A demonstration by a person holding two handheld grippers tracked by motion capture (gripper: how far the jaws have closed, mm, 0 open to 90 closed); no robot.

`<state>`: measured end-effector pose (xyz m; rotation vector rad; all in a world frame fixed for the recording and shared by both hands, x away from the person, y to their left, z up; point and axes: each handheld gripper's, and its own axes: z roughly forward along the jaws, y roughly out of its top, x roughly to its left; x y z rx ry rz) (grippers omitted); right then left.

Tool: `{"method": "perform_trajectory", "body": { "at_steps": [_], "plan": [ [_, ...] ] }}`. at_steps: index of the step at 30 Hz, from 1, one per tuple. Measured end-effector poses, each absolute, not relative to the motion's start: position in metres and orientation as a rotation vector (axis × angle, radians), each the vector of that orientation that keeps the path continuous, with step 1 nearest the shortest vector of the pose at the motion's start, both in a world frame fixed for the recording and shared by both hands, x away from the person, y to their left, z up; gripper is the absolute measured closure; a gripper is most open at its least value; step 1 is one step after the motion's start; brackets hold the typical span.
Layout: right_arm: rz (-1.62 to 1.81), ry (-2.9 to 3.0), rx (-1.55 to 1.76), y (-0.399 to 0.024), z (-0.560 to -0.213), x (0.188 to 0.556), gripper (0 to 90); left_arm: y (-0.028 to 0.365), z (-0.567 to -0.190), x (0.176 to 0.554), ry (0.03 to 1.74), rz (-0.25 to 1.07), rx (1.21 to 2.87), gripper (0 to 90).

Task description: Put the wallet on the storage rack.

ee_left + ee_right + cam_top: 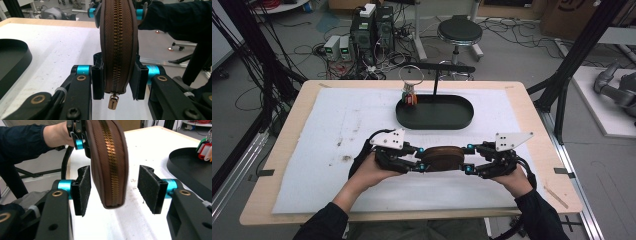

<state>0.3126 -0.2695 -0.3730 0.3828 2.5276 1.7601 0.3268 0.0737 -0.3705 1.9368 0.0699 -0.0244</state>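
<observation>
I hold a brown zipped pouch (443, 157) in the air over the white mat, end to end between my two grippers. My left gripper (422, 165) is shut on its left end. In the left gripper view both pads (98, 80) press the sides of the pouch (117, 37), and the brass zipper pull (113, 102) hangs below. My right gripper (468, 161) is at the other end. In the right gripper view its jaws (116, 187) stand apart around the pouch (107, 157), with a clear gap at the right pad (150, 187).
A black oval tray (434, 119) with an upright stand lies further back on the mat. A wire ring with coloured key tags (410, 95) stands at its left end. The table's front edge is close under my forearms. Cables, boxes and a stool are on the floor beyond.
</observation>
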Motion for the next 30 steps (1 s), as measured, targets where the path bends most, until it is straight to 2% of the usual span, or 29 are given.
{"method": "perform_trajectory", "body": {
  "at_steps": [11, 14, 18, 22, 24, 30],
  "plan": [
    [1.708, 2.606, 0.299, -0.255, -0.376, 0.310, 45.3, 0.064, -0.373, 0.324, 0.020, -0.069, 2.072, 68.0],
    [1.692, 2.623, 0.295, -0.254, -0.377, 0.310, 49.0, 0.062, -0.374, 0.323, 0.016, -0.072, 2.068, 68.0],
    [1.707, 2.619, 0.264, -0.255, -0.377, 0.309, 63.2, 0.065, -0.373, 0.324, 0.025, -0.063, 2.063, 67.7],
    [1.705, 2.610, 0.235, -0.256, -0.376, 0.308, 66.5, 0.065, -0.374, 0.324, 0.023, -0.066, 2.050, 66.3],
    [1.709, 2.606, 0.233, -0.256, -0.376, 0.308, 67.2, 0.066, -0.374, 0.325, 0.031, -0.061, 2.036, 63.8],
    [1.698, 2.591, 0.232, -0.257, -0.375, 0.308, 67.7, 0.073, -0.371, 0.326, 0.092, -0.016, 1.990, 45.9]
  ]
}}
